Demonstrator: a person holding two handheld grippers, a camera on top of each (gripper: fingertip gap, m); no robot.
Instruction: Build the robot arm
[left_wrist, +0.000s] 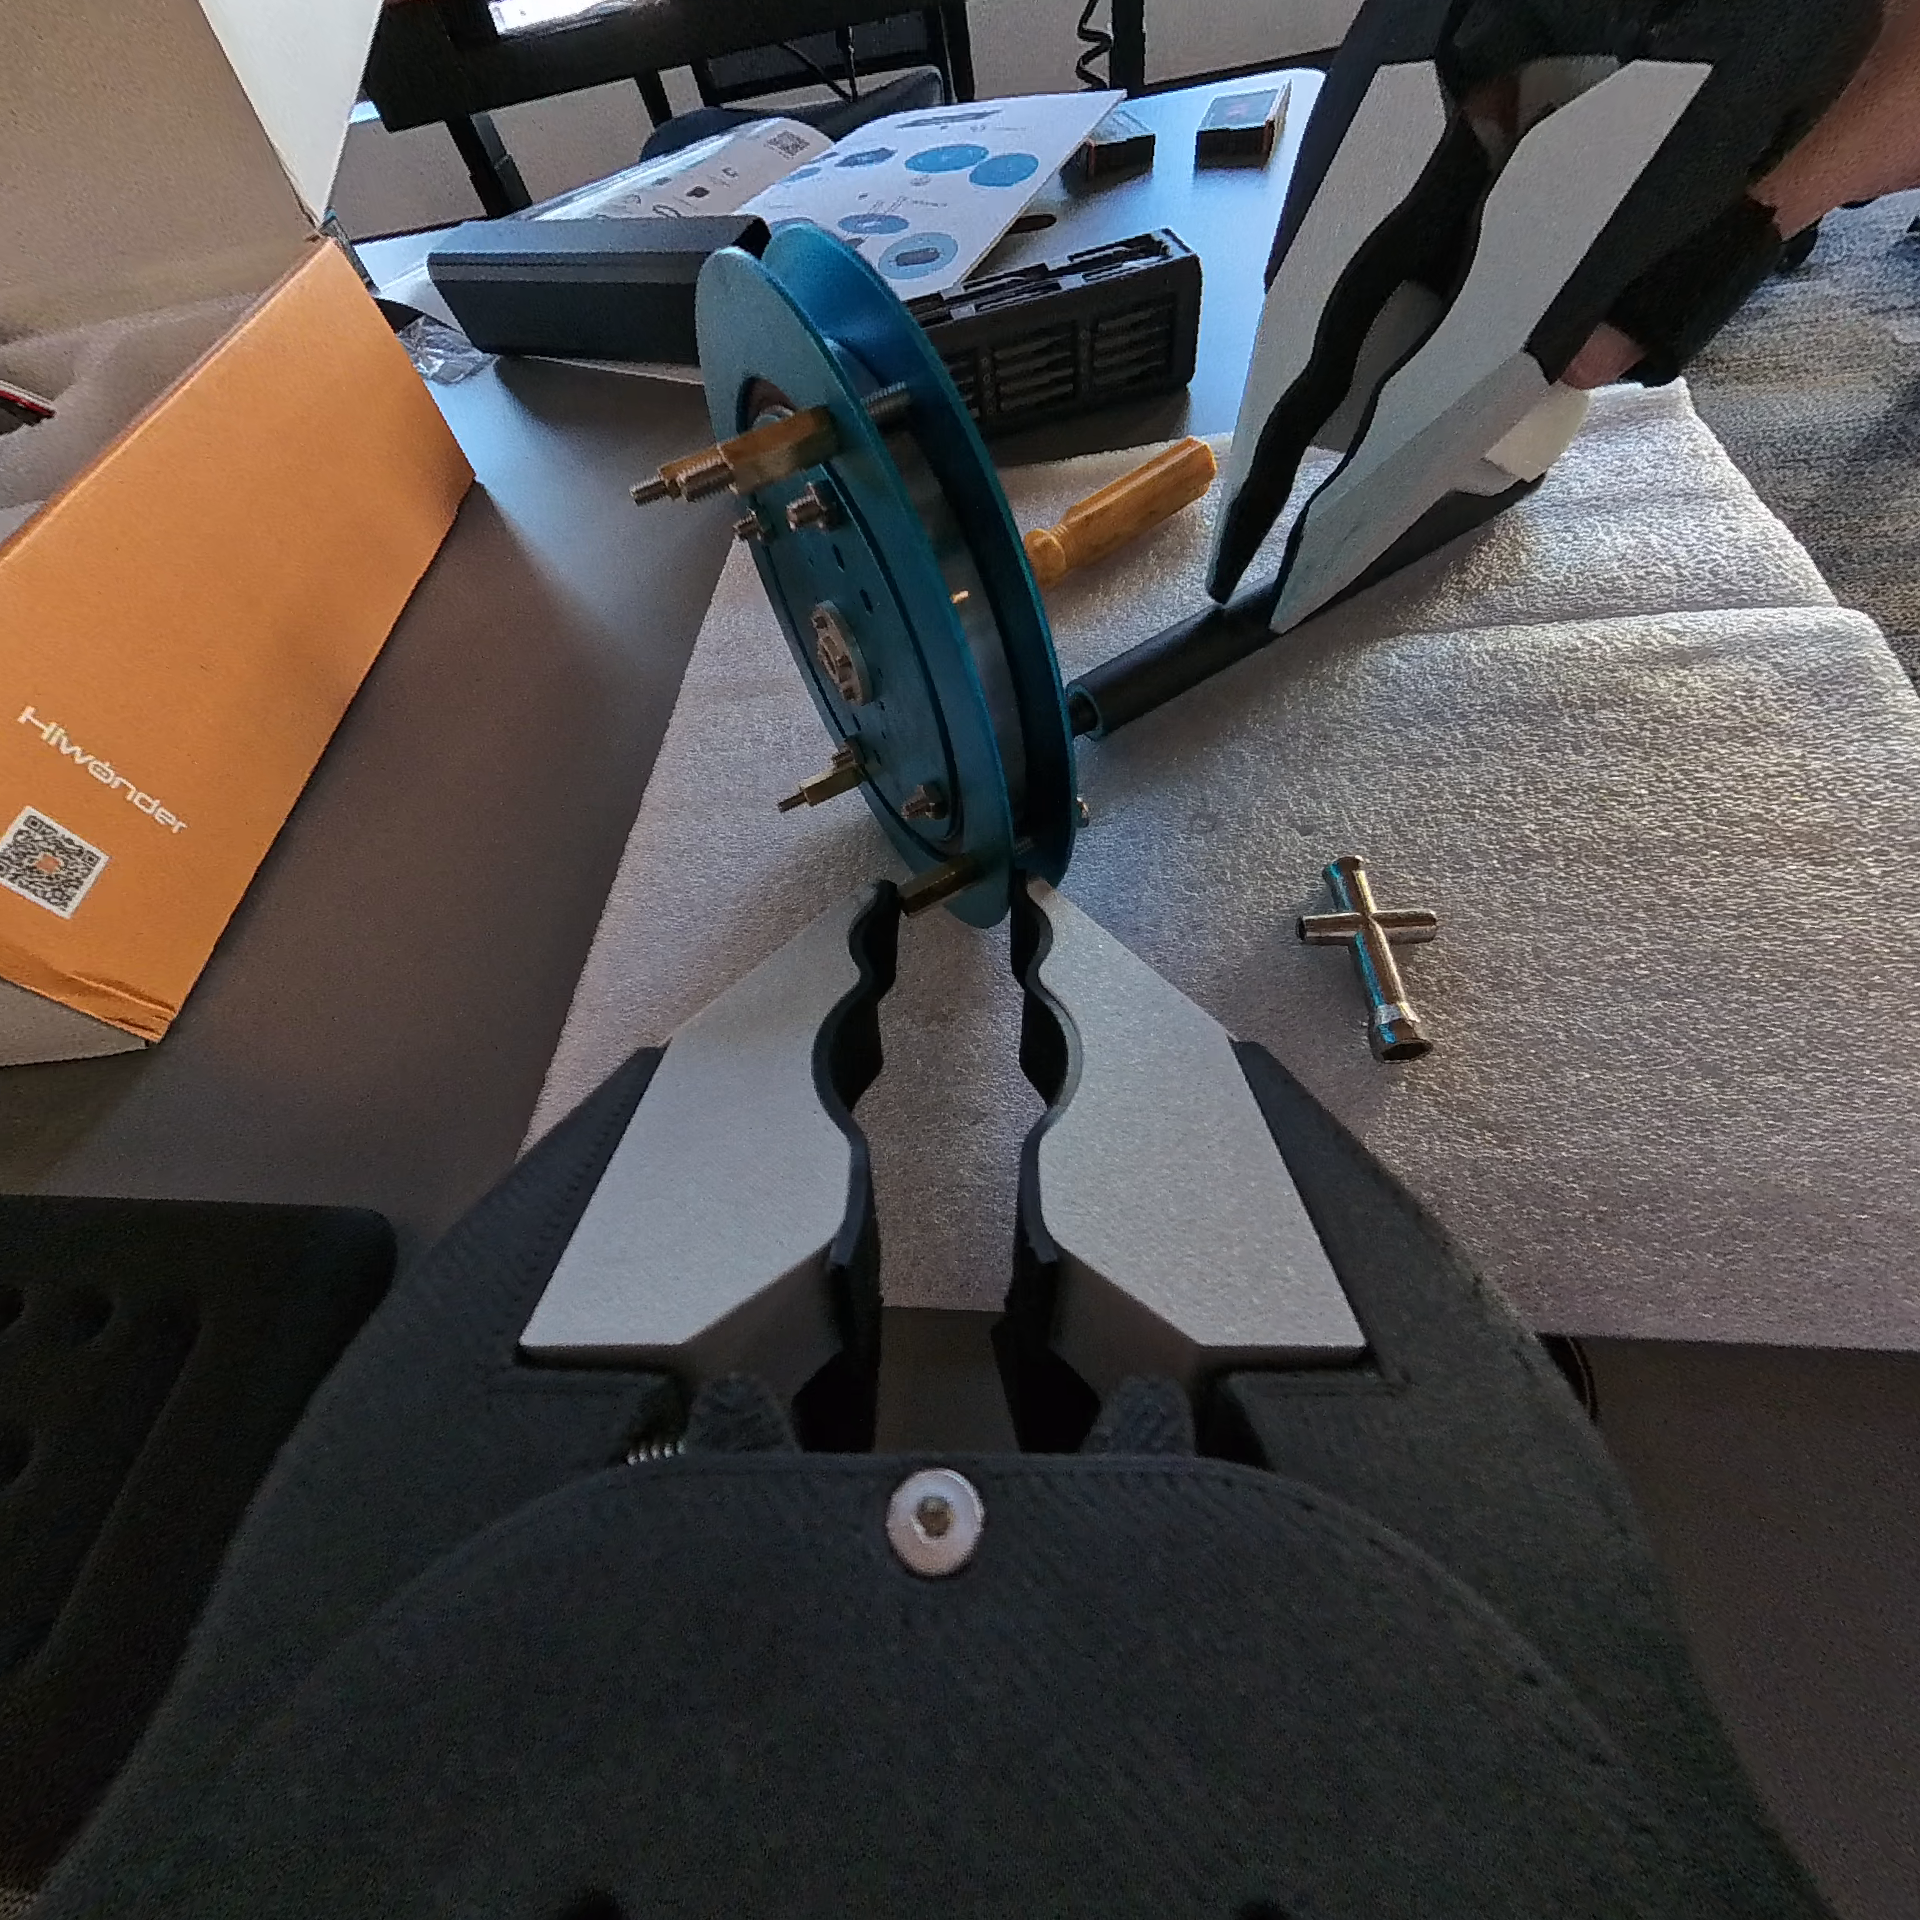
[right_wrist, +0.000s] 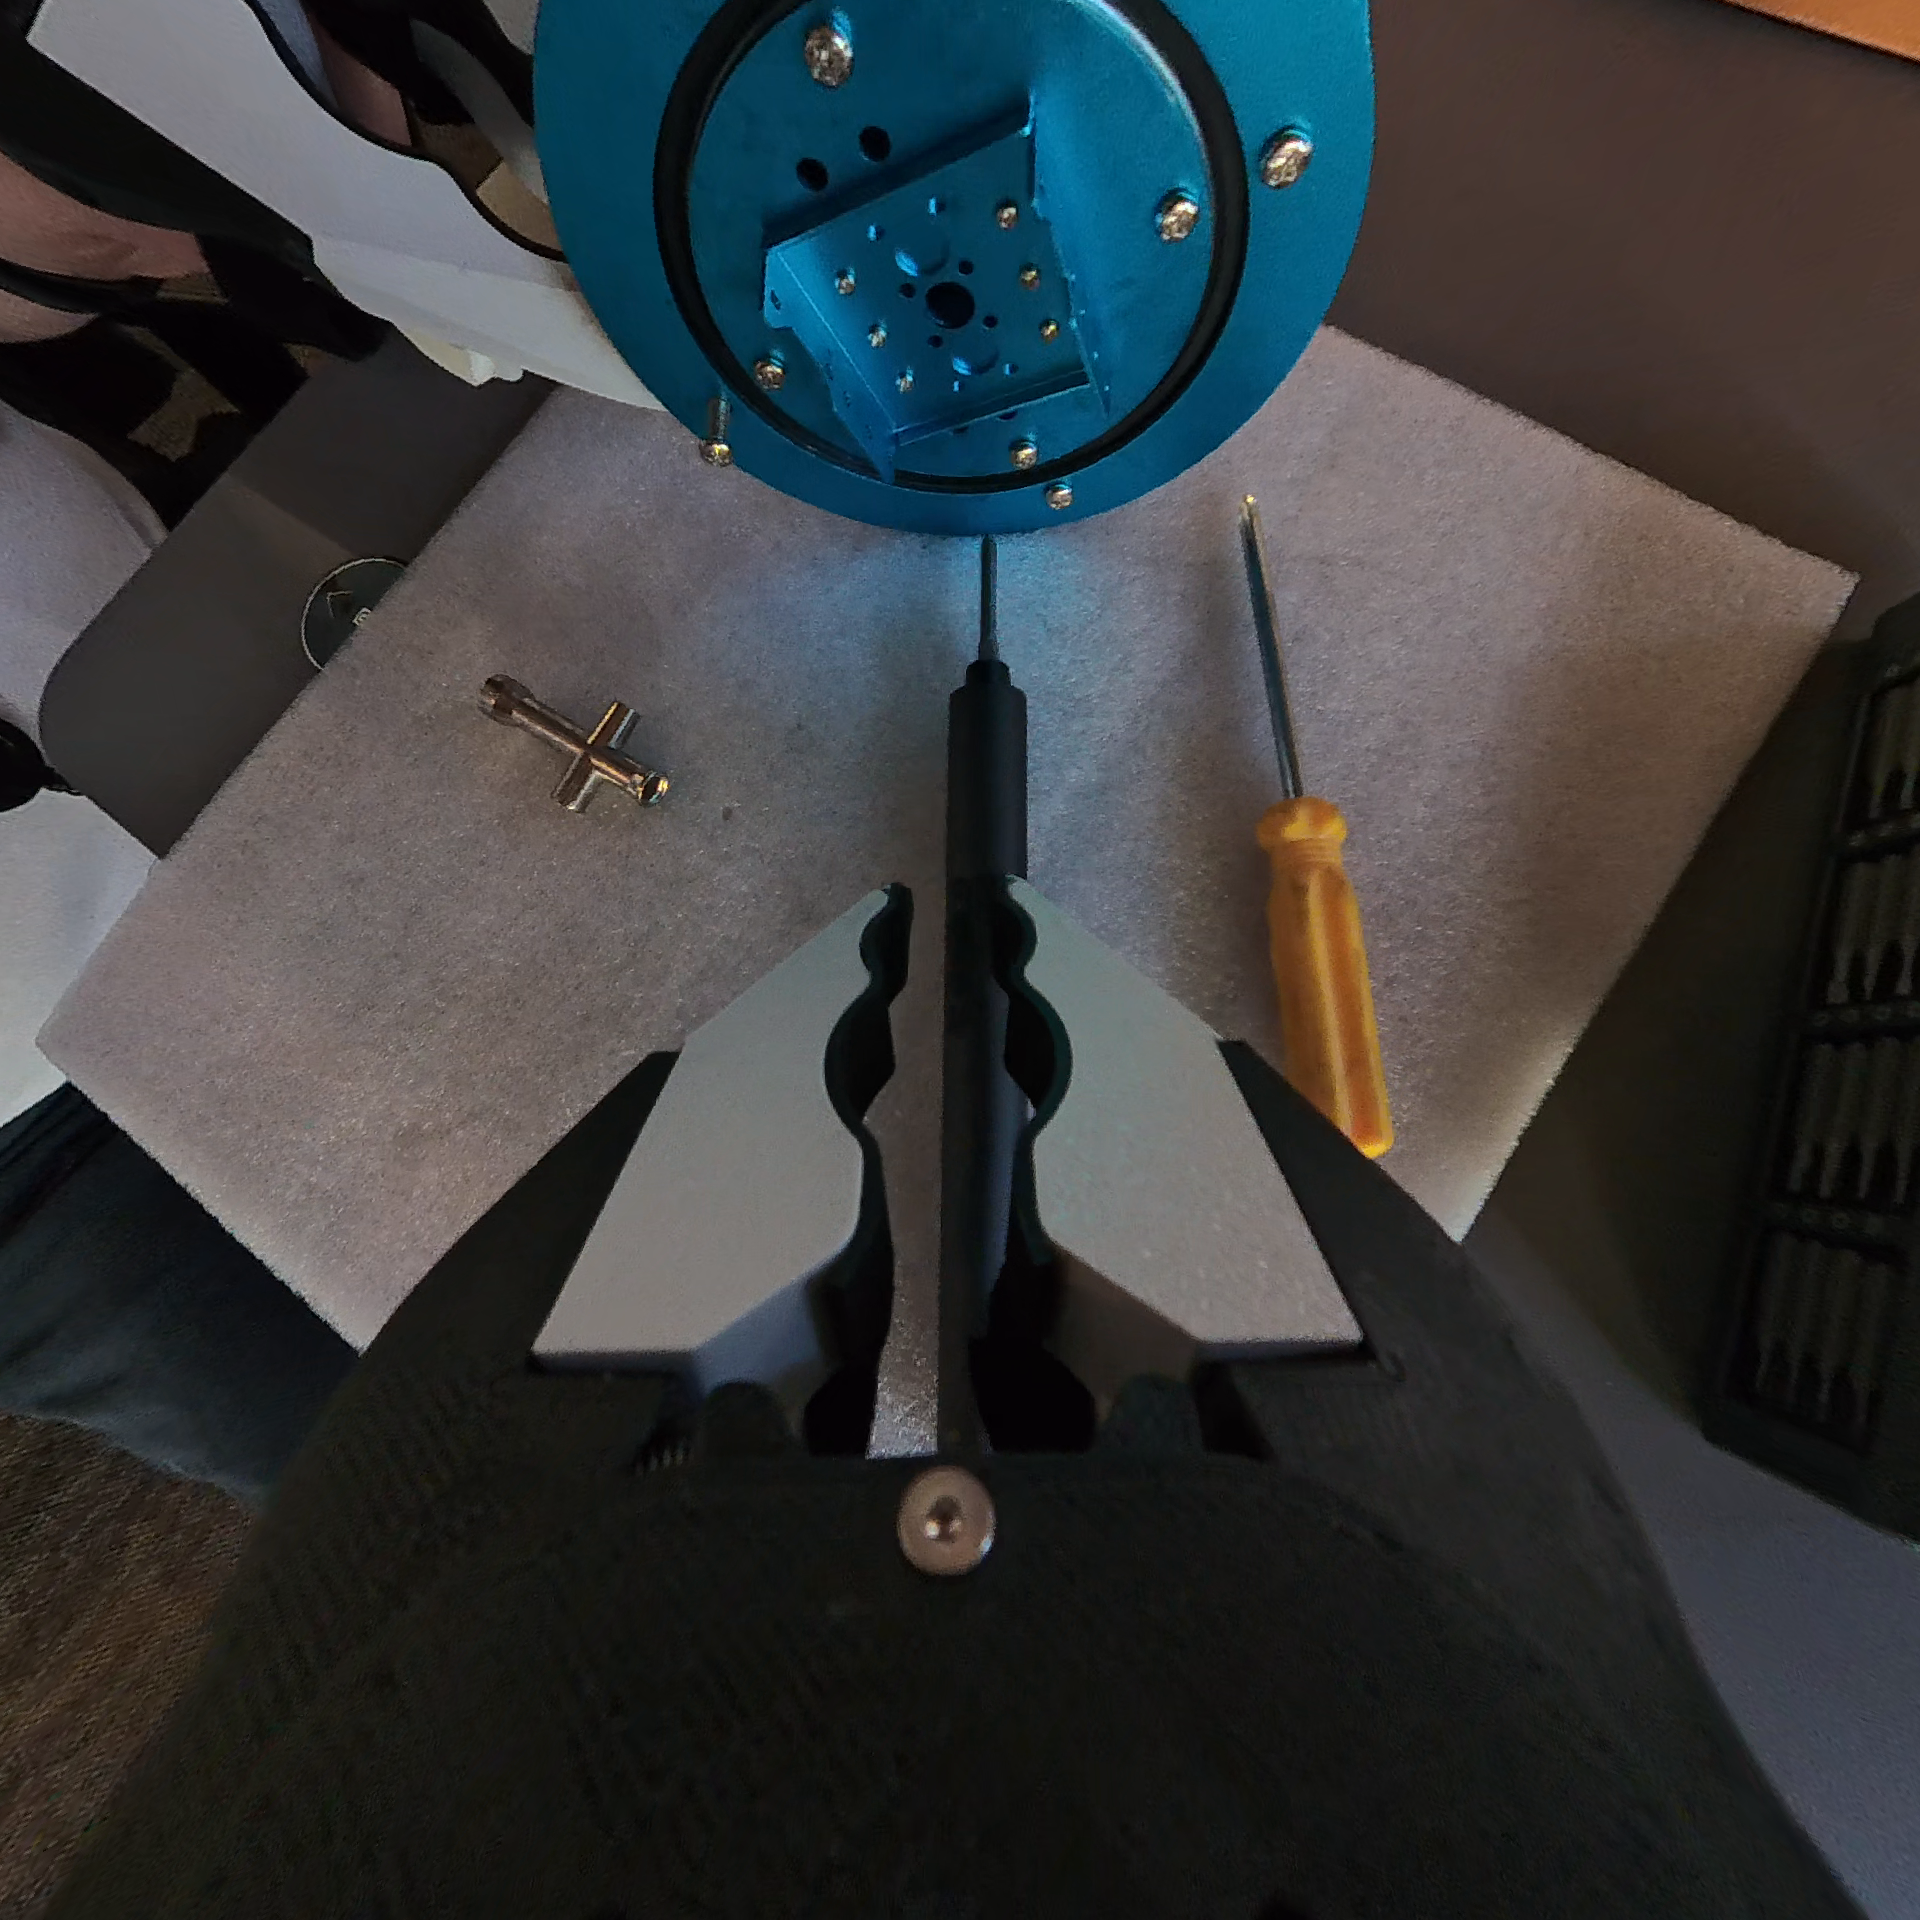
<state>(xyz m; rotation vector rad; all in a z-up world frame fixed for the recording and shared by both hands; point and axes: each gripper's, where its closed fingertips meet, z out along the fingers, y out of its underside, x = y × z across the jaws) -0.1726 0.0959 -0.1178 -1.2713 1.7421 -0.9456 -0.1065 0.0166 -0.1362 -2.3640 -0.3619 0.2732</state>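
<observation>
A blue metal disc assembly (left_wrist: 883, 561) with brass standoffs stands on edge on a grey foam mat (left_wrist: 1455, 831). My left gripper (left_wrist: 958, 906) is shut on its lower rim, one fingertip on each side. My right gripper (right_wrist: 954, 902) is shut on a black screwdriver (right_wrist: 987, 769). The screwdriver's thin tip touches the lower edge of the disc assembly (right_wrist: 1288, 343), next to a small screw on the rim. In the left wrist view the right gripper (left_wrist: 1252, 597), held by a gloved hand, comes in from the upper right with the black screwdriver (left_wrist: 1153, 670) pointing at the disc's back face.
An orange-handled screwdriver (right_wrist: 1320, 966) and a metal cross wrench (right_wrist: 577, 753) lie on the foam mat (right_wrist: 416, 935). A black bit case (left_wrist: 1070, 332), a printed sheet (left_wrist: 935, 166) and an orange box (left_wrist: 208, 644) sit around the mat on the dark table. Left tips to right tips: about 11 centimeters. Left tips and right tips are each some 8 centimeters from the metal cross wrench (right_wrist: 577, 753). It turns up in the left wrist view (left_wrist: 1382, 938) as well.
</observation>
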